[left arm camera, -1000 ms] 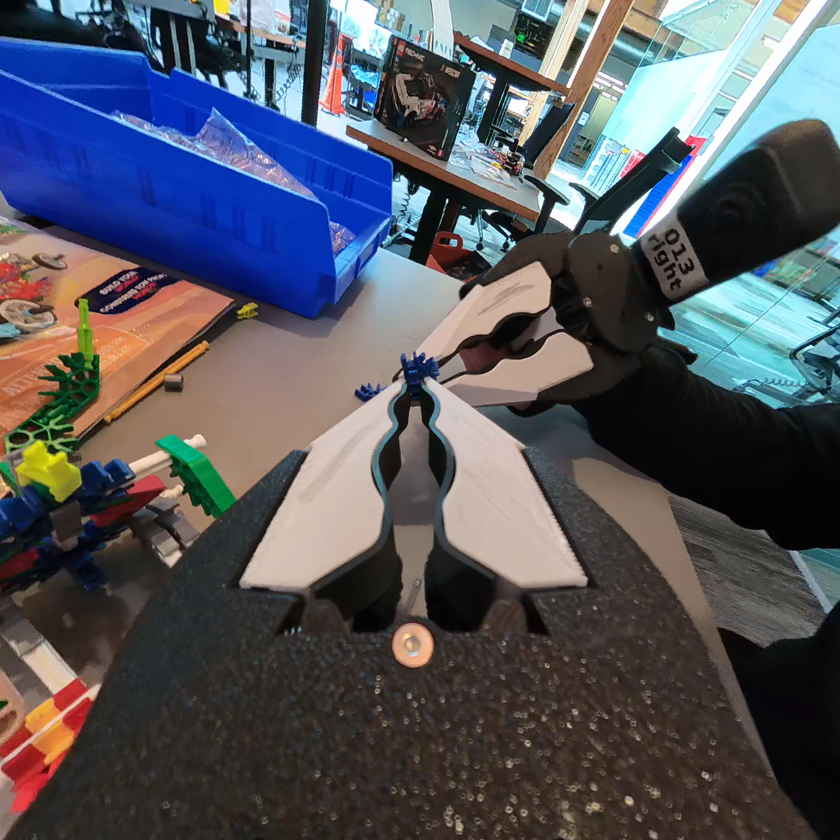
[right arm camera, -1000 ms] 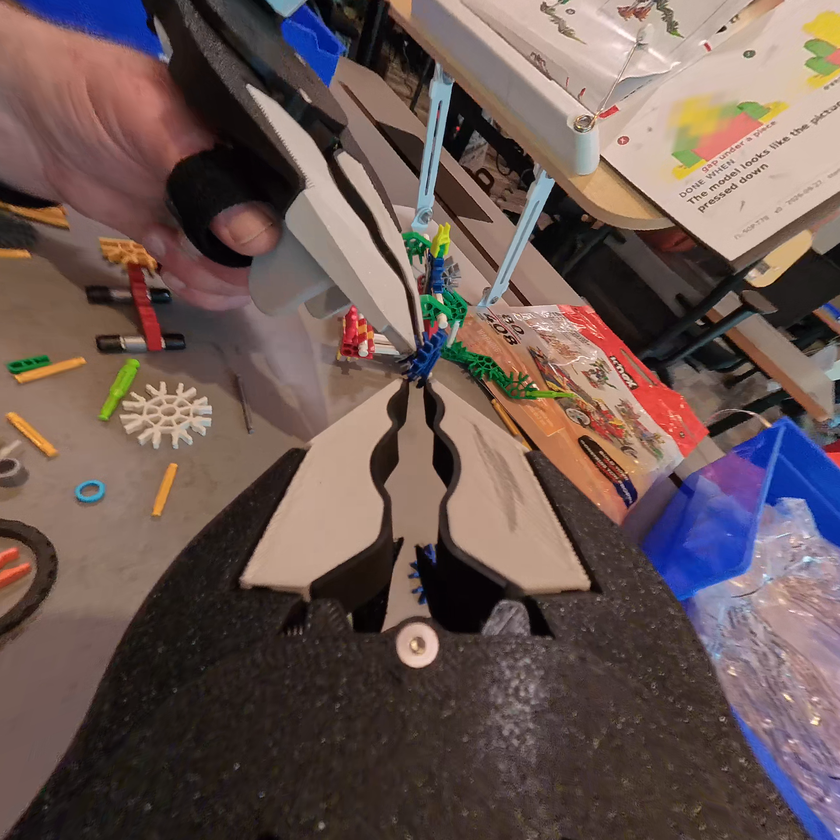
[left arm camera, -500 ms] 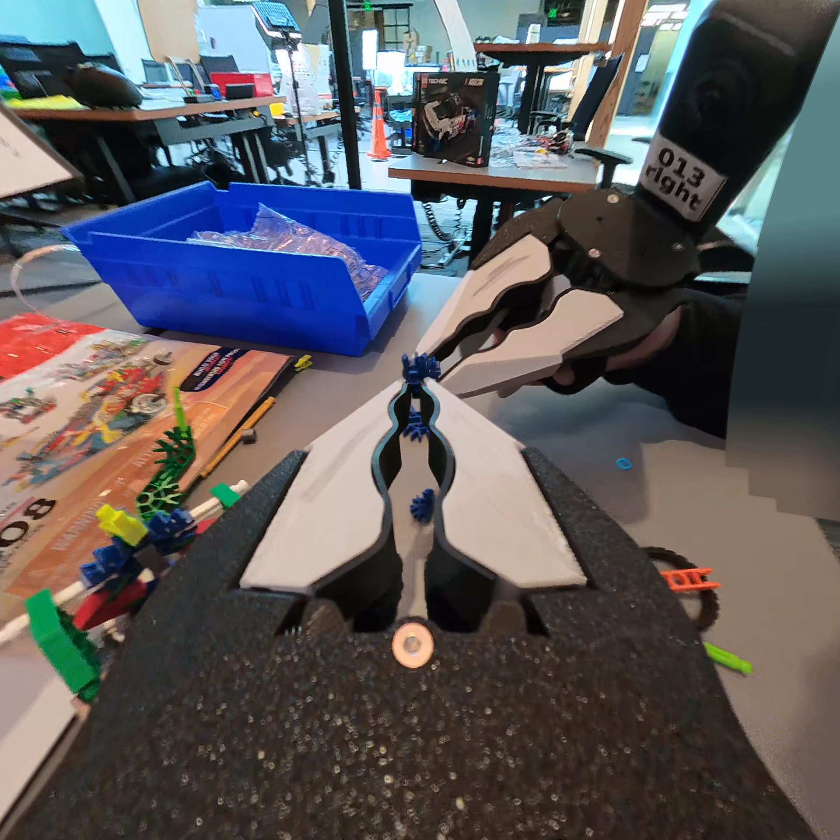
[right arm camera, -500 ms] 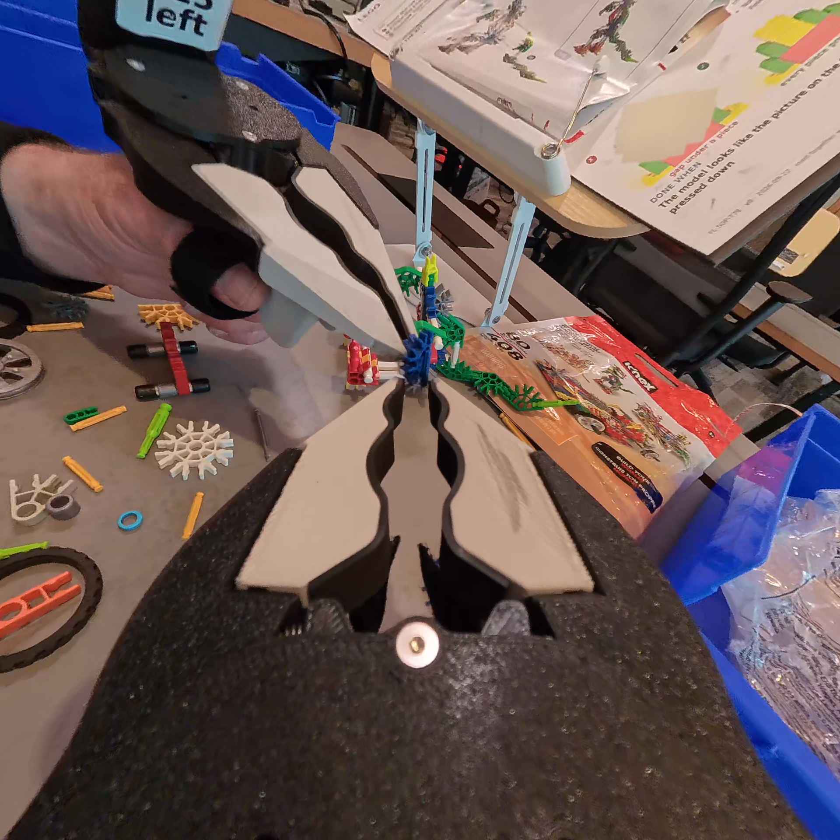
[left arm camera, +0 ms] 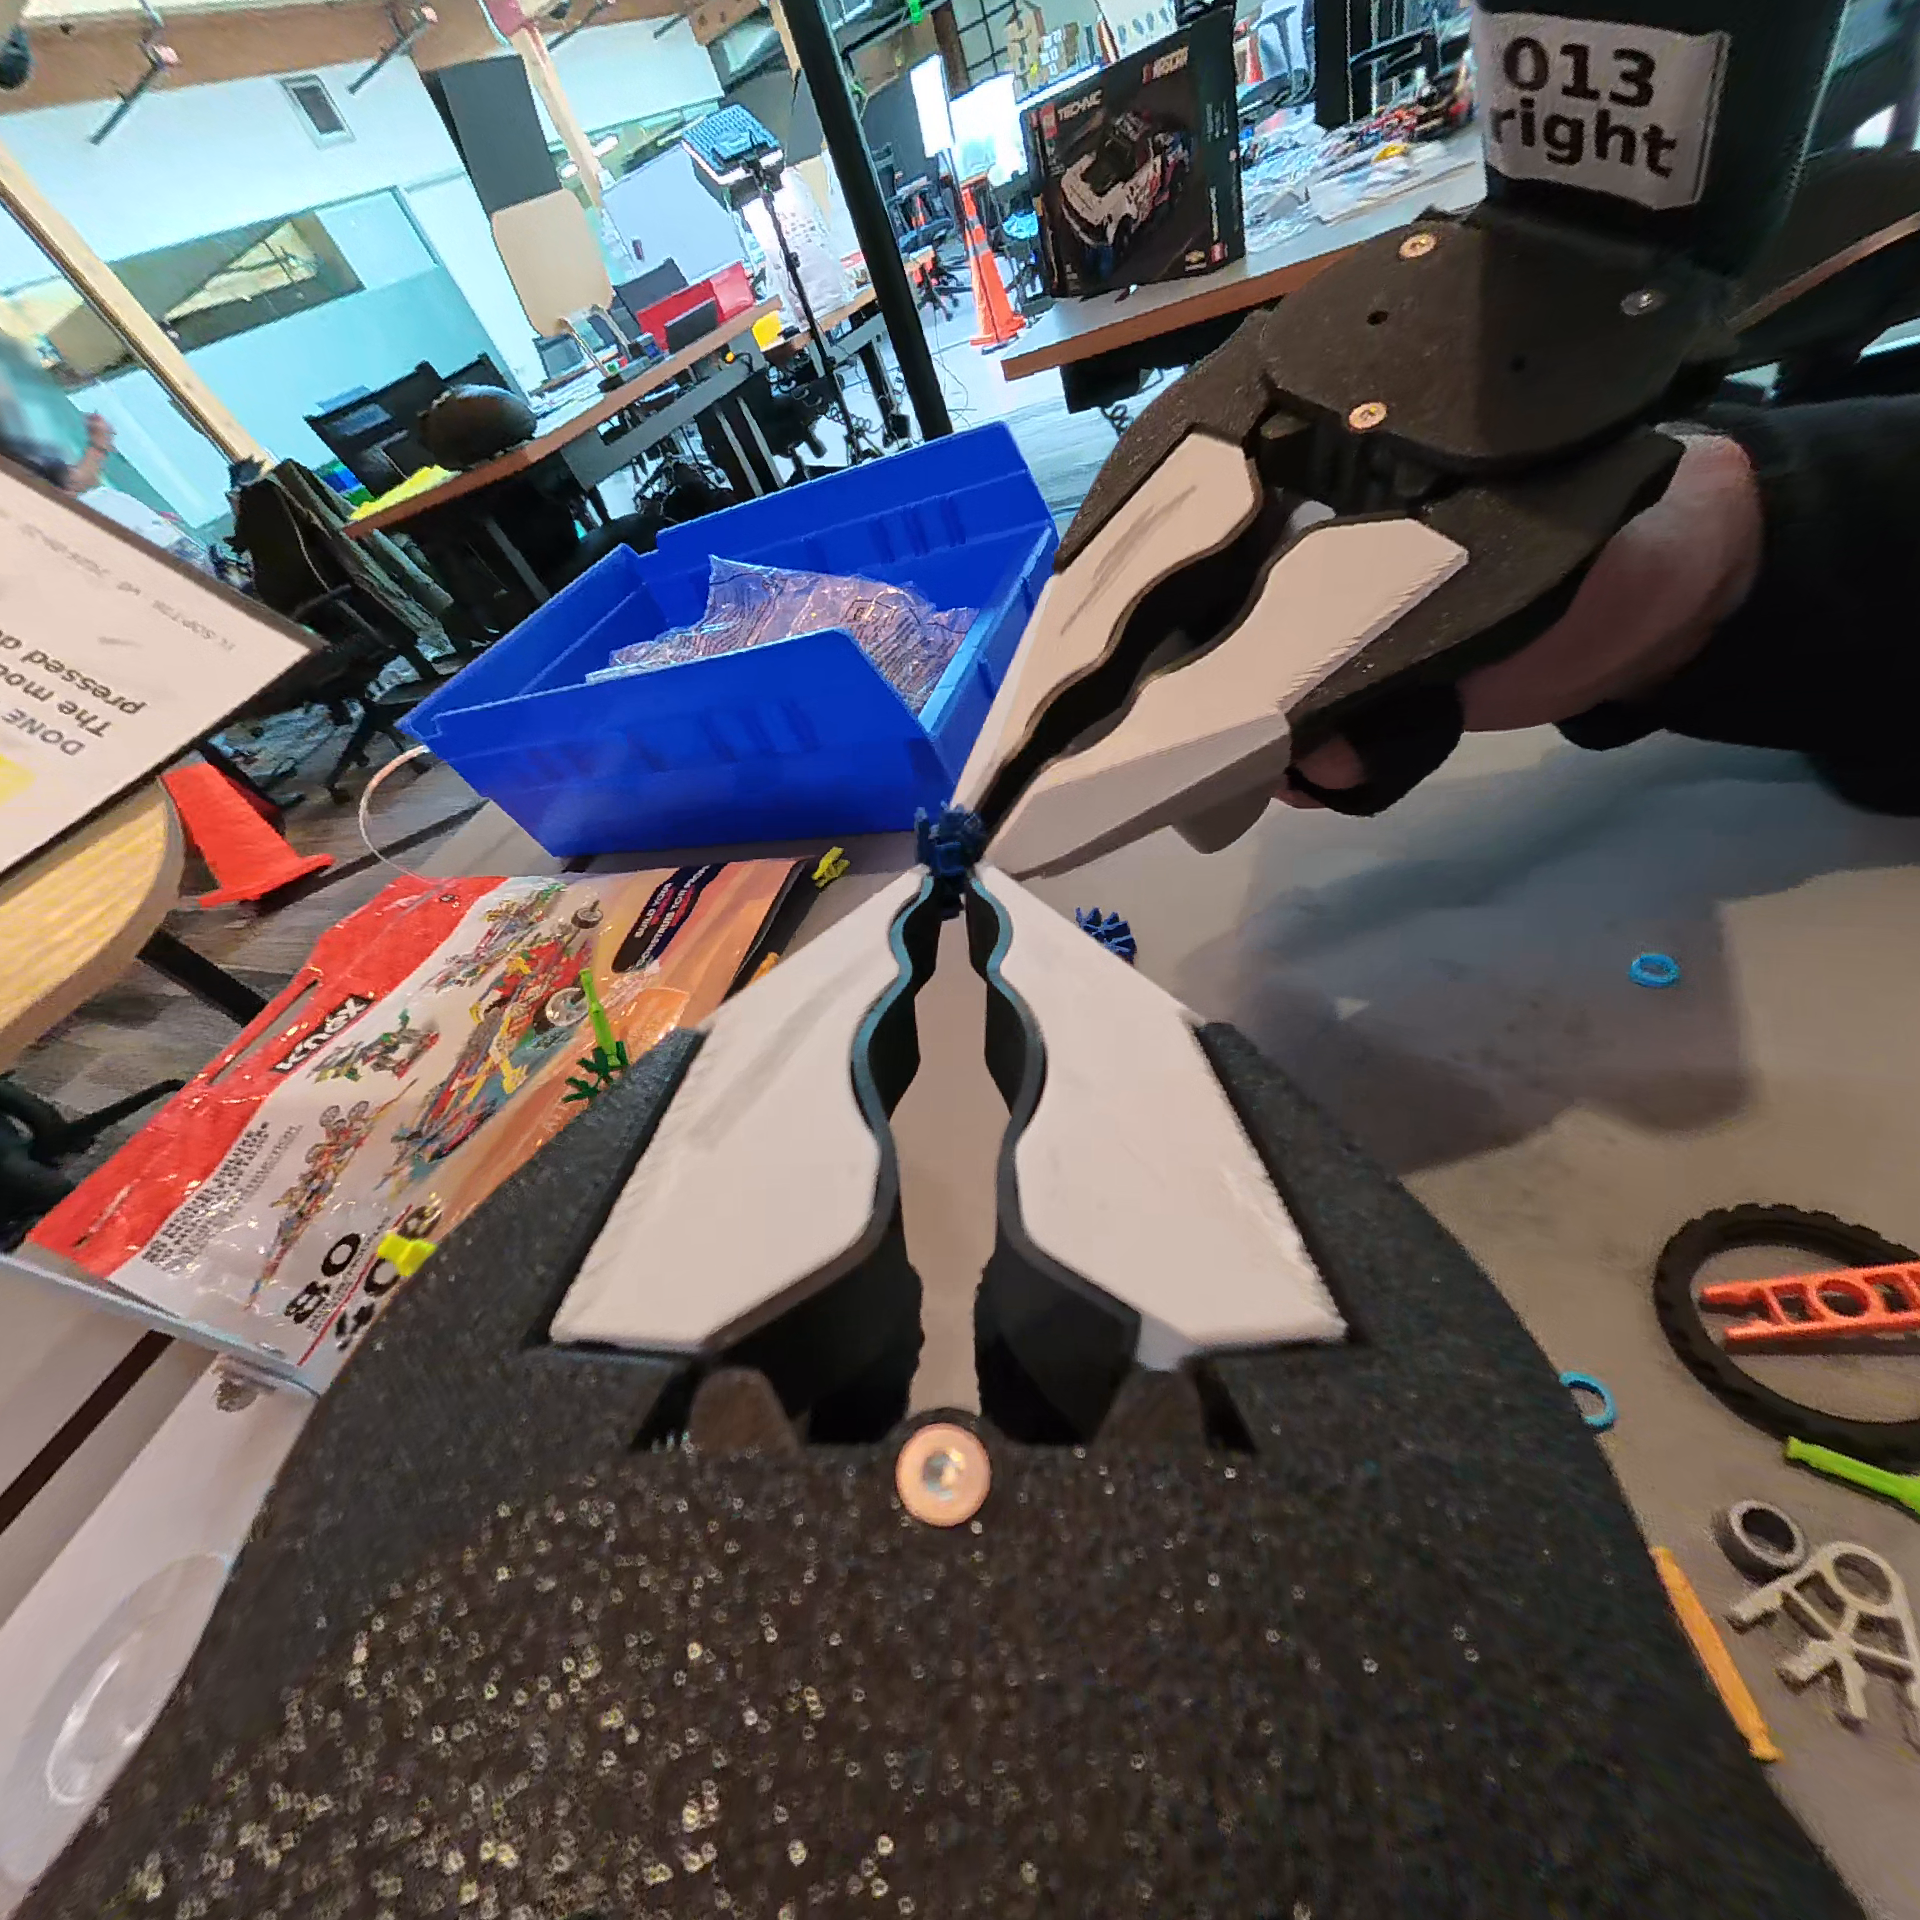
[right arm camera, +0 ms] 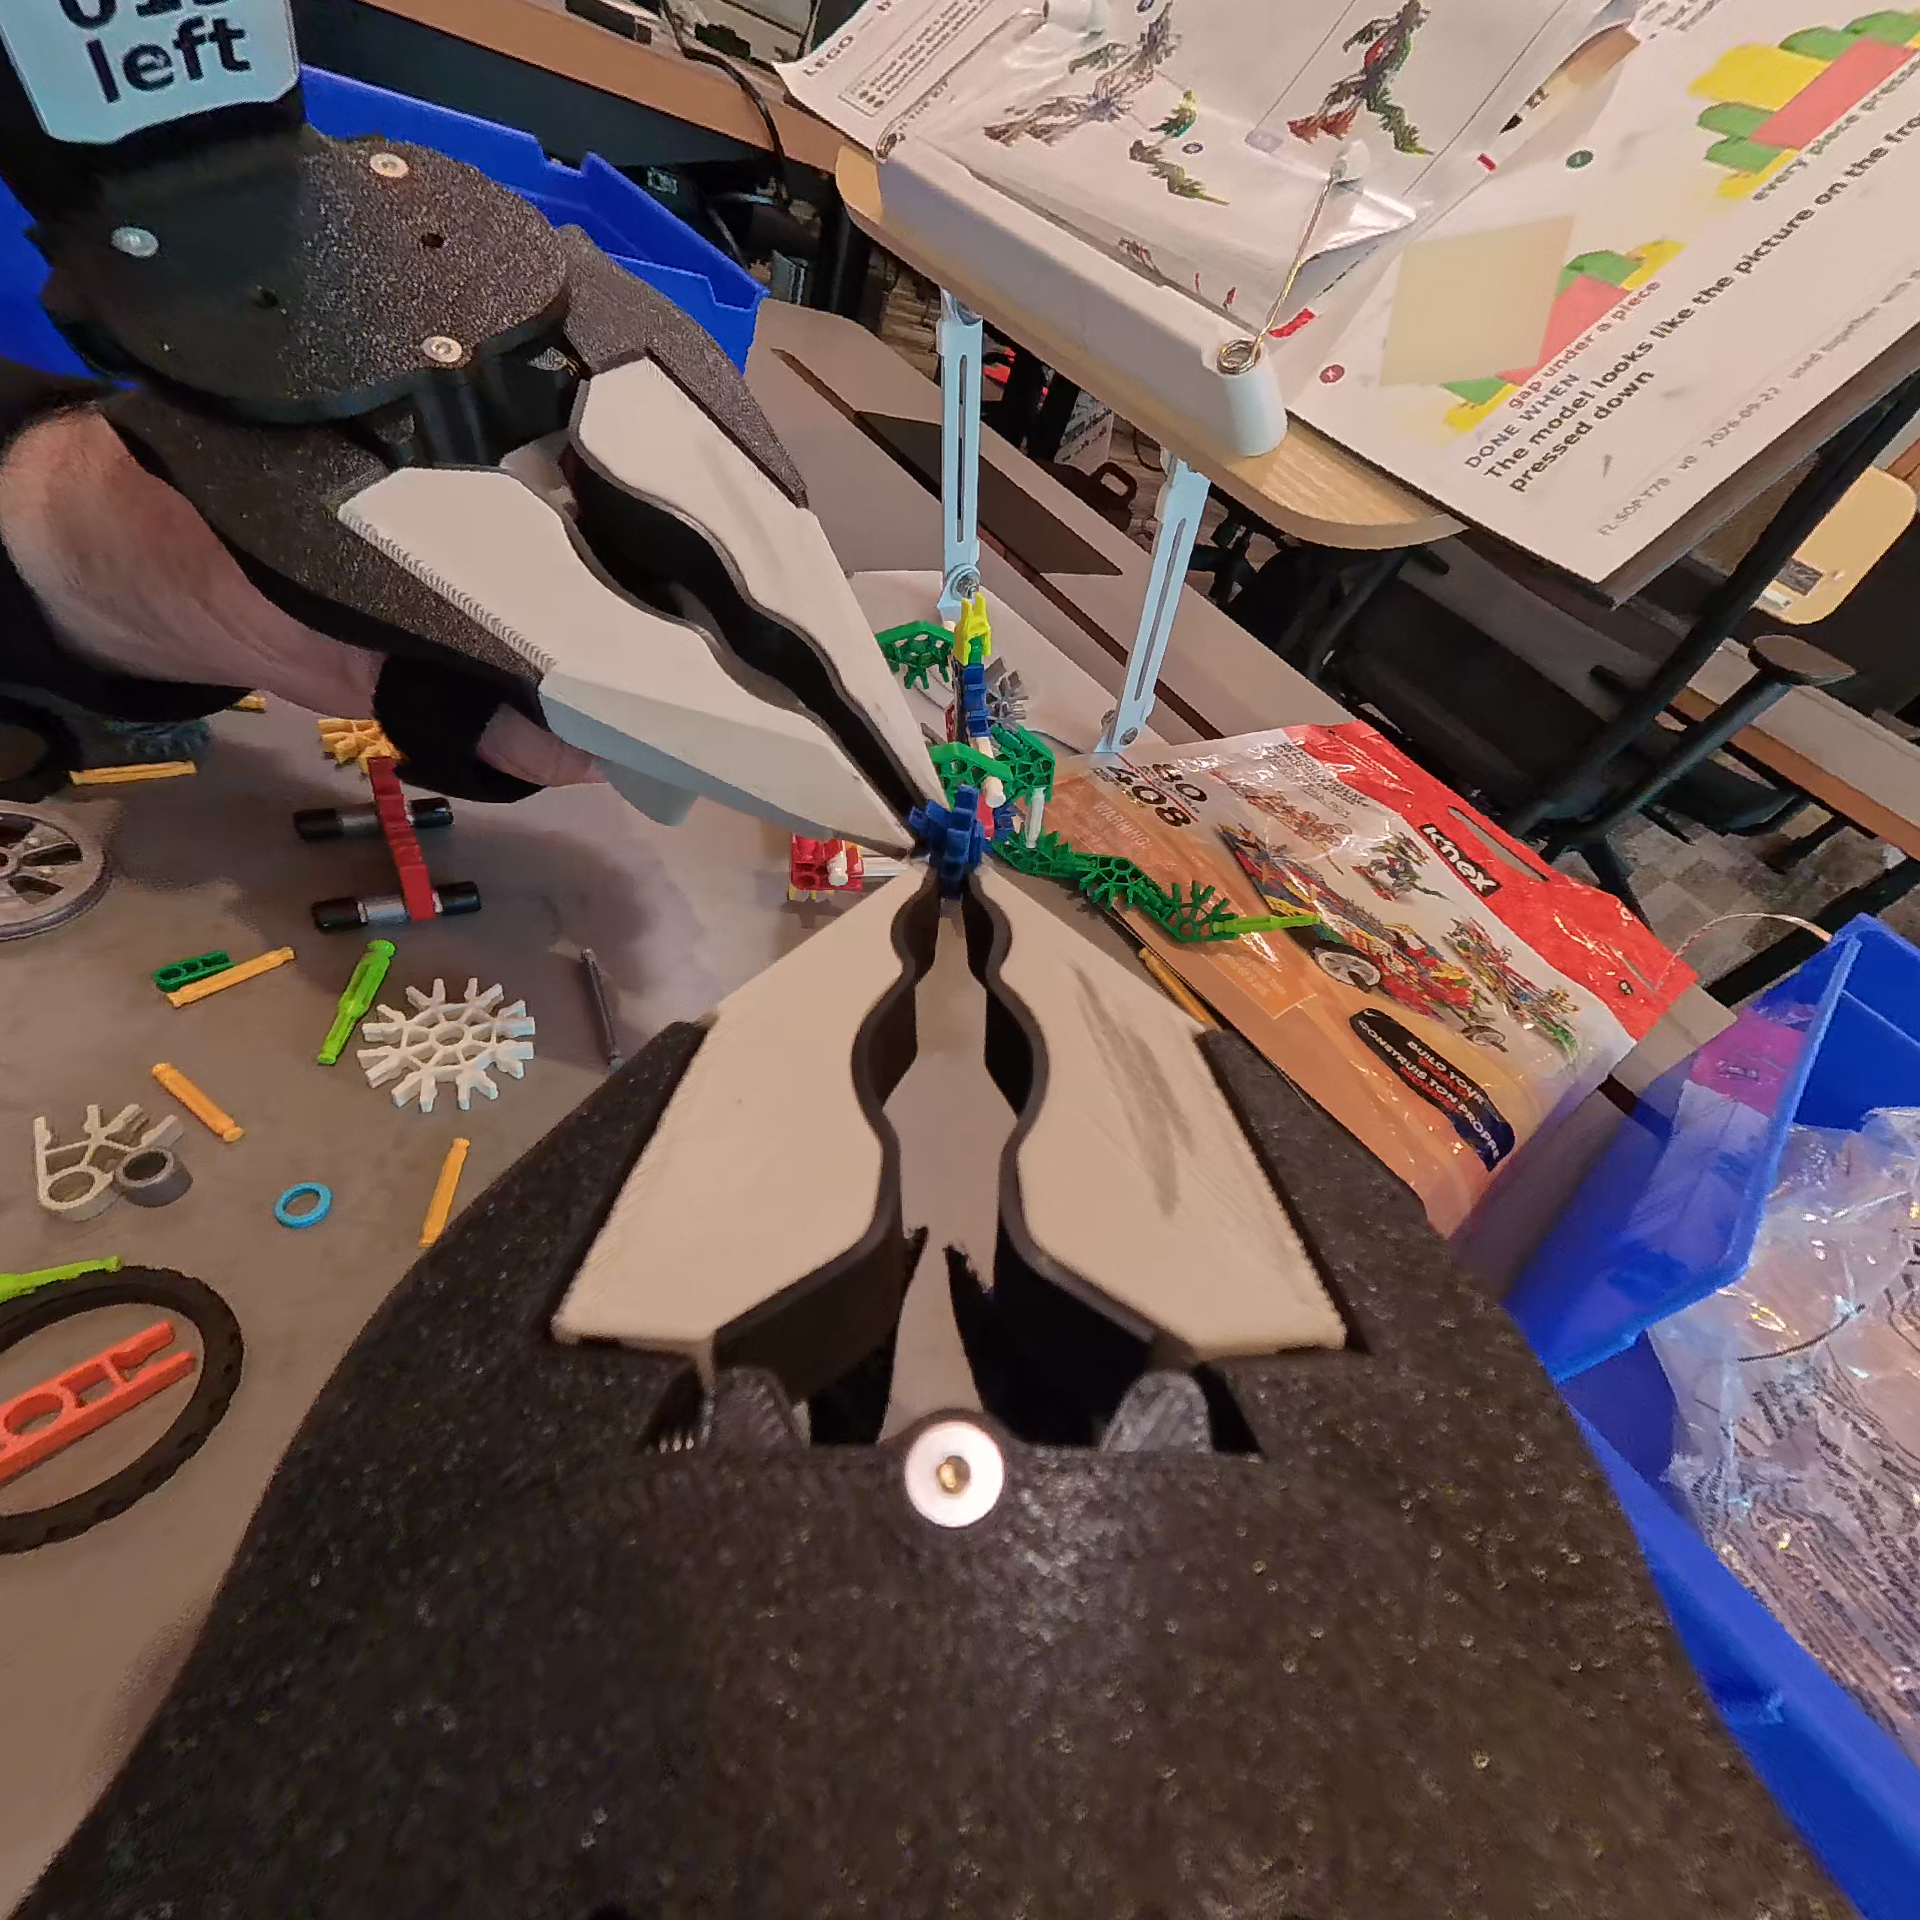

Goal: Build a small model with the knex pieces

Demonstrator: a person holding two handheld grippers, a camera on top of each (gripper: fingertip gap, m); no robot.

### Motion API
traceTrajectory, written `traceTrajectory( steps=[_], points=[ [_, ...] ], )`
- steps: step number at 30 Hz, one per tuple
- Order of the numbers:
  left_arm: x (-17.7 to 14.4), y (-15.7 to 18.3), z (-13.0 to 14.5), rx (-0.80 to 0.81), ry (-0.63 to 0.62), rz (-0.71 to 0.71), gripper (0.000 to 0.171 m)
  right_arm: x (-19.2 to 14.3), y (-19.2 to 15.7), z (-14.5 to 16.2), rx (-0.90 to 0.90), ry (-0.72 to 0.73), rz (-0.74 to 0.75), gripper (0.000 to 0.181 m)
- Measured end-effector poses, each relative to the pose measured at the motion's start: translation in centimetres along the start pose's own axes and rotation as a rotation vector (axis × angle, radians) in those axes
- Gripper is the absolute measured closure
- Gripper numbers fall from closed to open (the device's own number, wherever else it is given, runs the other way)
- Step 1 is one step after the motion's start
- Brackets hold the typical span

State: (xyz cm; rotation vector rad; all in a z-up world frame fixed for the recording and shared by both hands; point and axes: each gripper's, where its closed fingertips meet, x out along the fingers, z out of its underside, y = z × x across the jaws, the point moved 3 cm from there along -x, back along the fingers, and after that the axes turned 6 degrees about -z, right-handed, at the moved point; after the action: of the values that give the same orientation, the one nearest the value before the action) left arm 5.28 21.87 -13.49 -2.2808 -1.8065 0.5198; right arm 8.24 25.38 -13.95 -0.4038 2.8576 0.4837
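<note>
Blue connector piece [left arm camera: 948, 837] sits pinched at the tips of both tongs, raised above the grey counter [left arm camera: 1455, 997]. Left tongs [left arm camera: 943, 883] clamped on it from below in the left wrist view; right tongs [left arm camera: 982, 821] come in from upper right, tips closed on the same piece. Right wrist view: right tongs [right arm camera: 948, 878] clamped on blue piece, left tongs [right arm camera: 914, 831] meeting it from upper left.

Beyond it: partly built colourful model [right arm camera: 977, 727], printed red bag [left arm camera: 416, 1060], blue bin [left arm camera: 748, 717] with clear plastic bags.

Loose on counter: white snowflake connector [right arm camera: 447, 1042], black tyre [left arm camera: 1787, 1330], second blue connector [left arm camera: 1107, 928], yellow and green rods.
</note>
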Motion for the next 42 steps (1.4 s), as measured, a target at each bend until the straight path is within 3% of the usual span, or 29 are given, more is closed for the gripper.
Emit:
traceTrajectory(
  steps=[9, 18, 22, 25, 33, 42],
  points=[
    [-0.3, 0.0, -0.3, 0.097, 0.034, -0.035, 0.166, -0.3, 0.3, -0.2, 0.088, 0.036, -0.033, 0.179],
    [-0.5, 0.6, 0.3, 0.502, 0.006, -0.118, 0.126, -0.2, -0.5, 0.2, 0.253, 0.032, -0.174, 0.179],
    [-0.4, 1.0, 0.5, 0.569, -0.002, -0.117, 0.134, 0.0, -1.1, 0.6, 0.286, 0.009, -0.228, 0.179],
    [-0.5, 1.4, 0.6, 0.617, 0.002, -0.110, 0.149, 0.0, -1.4, 0.5, 0.317, 0.014, -0.267, 0.179],
    [-0.5, 1.5, 1.1, 0.682, -0.016, -0.104, 0.143, 0.0, -2.0, 0.9, 0.344, -0.014, -0.327, 0.179],
    [-0.4, 2.4, 1.8, 0.754, -0.041, -0.071, 0.150, -0.1, -2.7, 1.2, 0.363, -0.042, -0.379, 0.179]
  ],
)
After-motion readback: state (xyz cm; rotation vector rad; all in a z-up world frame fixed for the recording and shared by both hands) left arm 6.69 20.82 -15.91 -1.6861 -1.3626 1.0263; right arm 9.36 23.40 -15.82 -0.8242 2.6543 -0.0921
